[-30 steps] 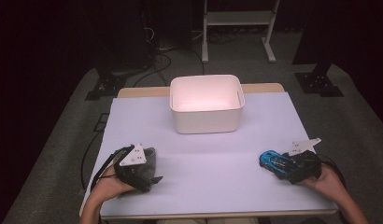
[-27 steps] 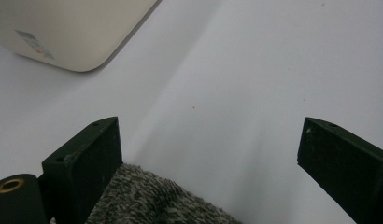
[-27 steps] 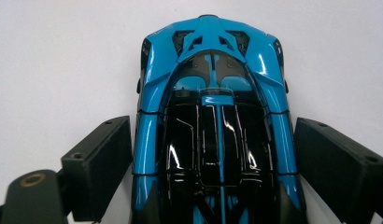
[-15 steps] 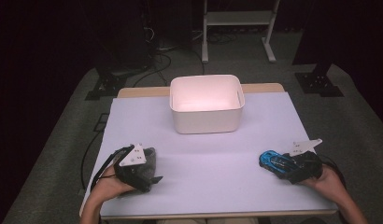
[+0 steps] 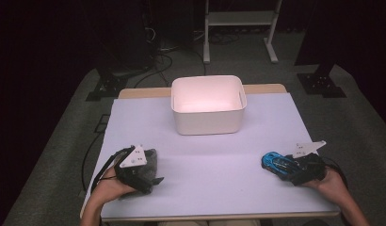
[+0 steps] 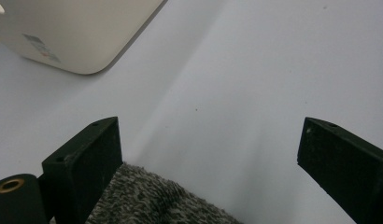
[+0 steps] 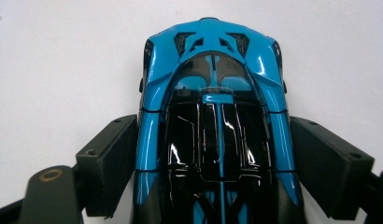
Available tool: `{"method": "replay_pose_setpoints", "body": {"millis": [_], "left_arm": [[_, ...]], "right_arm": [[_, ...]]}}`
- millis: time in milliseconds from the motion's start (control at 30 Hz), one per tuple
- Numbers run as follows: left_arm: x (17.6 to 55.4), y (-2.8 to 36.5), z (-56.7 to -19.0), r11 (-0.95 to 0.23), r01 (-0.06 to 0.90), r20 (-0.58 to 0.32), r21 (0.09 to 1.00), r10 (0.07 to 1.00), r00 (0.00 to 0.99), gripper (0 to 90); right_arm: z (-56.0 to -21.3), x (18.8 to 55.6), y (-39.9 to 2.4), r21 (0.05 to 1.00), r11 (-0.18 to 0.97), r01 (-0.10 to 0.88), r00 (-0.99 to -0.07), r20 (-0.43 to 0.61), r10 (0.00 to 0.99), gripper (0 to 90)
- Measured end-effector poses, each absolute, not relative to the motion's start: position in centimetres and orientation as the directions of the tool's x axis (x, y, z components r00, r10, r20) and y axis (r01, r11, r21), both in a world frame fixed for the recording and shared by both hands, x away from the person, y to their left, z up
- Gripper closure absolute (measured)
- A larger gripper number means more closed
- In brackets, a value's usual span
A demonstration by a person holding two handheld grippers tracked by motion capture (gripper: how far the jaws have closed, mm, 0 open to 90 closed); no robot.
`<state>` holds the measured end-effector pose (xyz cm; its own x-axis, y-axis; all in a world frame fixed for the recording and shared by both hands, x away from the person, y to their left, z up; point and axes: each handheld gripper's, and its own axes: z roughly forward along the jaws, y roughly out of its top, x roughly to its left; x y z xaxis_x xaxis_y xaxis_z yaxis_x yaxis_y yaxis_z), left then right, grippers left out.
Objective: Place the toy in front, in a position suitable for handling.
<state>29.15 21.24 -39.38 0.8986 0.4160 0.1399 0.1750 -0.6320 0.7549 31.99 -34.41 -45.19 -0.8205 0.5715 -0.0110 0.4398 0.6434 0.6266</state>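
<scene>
Glossy blue and black toy car (image 7: 213,126) between the right hand-held gripper's (image 7: 213,163) black jaws; speckled grey cloth (image 6: 152,200) by the left hand-held gripper (image 6: 213,168); white bin (image 5: 207,106); pale lilac tabletop (image 5: 214,169).

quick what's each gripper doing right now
Left gripper: open, grey cloth lying between its jaws.
Right gripper: jaws just been closing, now against the blue toy car.
</scene>
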Motion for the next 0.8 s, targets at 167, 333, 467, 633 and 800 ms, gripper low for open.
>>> {"method": "replay_pose_setpoints", "body": {"millis": [167,333,467,633,800], "left_arm": [[29.2,21.26,-39.44,-0.636,0.176,0.142,0.751,0.416,0.898,5.6],[29.18,21.22,-39.44,-0.633,0.178,0.138,0.754,0.418,0.898,5.6],[29.17,21.26,-39.43,-0.634,0.178,0.139,0.753,0.417,0.898,5.6],[29.18,21.37,-39.31,-0.634,0.175,0.143,0.753,0.418,0.897,5.6],[29.22,21.29,-39.41,-0.632,0.178,0.137,0.754,0.417,0.899,5.6]], "right_arm": [[-45.18,31.82,-34.53,0.635,0.634,0.441,-0.818,-0.007,0.576,18.0],[-44.88,31.74,-34.68,0.653,0.62,0.434,-0.817,-0.005,0.577,18.0],[-44.7,31.77,-34.52,0.634,0.64,0.433,-0.82,-0.018,0.573,18.0],[-45.17,31.89,-34.58,0.625,0.637,0.45,-0.816,-0.002,0.578,17.3],[-45.13,32.17,-34.47,0.638,0.624,0.452,-0.824,0.029,0.566,16.2]]}}
